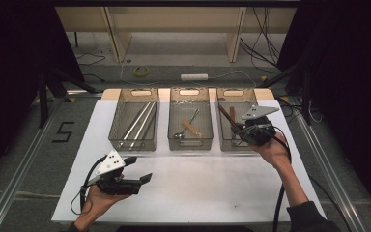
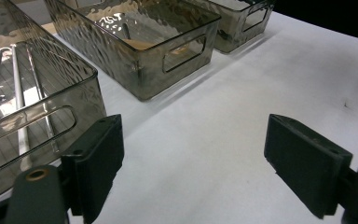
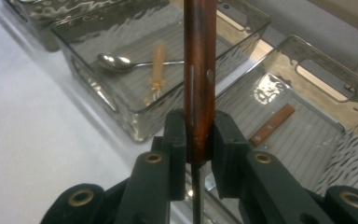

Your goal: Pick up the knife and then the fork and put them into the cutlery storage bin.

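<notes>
Bins sit in a row of three along the far side of my white table (image 1: 198,179): the left bin (image 1: 134,120) holds long metal rods (image 1: 137,123), the middle bin (image 1: 190,119) holds a spoon (image 3: 121,62) and a small pale wooden-handled piece (image 3: 156,70), and the right bin (image 1: 232,118) is where my right hand is working.

My right gripper (image 3: 198,140) has its jaws closed tight on a knife with a dark brown wooden handle (image 3: 199,65). The handle stands up between the pads, with a thin metal edge showing below them, and it hangs over the near end of the right bin. A second brown wooden handle (image 3: 272,124) lies flat on the floor of that bin.

My left gripper (image 2: 193,154) hovers over bare table near the front left, well apart from the knife, just in front of the left bin. Its jaws are spread wide with nothing between them.
</notes>
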Available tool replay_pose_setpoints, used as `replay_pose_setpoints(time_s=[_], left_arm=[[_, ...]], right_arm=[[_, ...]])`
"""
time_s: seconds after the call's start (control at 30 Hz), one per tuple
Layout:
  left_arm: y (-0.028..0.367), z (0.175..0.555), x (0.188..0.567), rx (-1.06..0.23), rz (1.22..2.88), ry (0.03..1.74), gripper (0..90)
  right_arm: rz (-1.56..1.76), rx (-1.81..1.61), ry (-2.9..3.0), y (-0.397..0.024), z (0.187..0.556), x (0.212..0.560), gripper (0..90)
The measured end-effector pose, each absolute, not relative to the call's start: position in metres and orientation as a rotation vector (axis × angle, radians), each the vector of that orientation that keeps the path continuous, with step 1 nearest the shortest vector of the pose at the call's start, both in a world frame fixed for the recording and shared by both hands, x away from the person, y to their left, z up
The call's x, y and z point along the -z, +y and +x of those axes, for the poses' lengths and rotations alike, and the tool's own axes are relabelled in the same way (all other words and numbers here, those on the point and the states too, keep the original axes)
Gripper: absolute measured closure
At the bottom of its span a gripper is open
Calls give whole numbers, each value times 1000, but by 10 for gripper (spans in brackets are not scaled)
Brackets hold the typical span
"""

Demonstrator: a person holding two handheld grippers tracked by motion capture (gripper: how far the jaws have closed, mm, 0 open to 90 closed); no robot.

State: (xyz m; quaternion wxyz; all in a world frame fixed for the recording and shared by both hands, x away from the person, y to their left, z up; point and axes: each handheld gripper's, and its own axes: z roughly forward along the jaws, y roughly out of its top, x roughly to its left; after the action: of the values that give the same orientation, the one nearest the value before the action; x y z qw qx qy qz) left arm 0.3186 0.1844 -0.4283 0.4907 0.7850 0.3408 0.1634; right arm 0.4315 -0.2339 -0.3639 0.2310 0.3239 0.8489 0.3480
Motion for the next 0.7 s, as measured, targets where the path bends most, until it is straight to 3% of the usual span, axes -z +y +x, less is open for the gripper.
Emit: replay_pose_setpoints(time_s=[0.7], left_arm=[[184, 319, 428, -386, 1902, 834, 186]], right_arm=[[1028, -951, 2290, -239, 482, 348, 781]])
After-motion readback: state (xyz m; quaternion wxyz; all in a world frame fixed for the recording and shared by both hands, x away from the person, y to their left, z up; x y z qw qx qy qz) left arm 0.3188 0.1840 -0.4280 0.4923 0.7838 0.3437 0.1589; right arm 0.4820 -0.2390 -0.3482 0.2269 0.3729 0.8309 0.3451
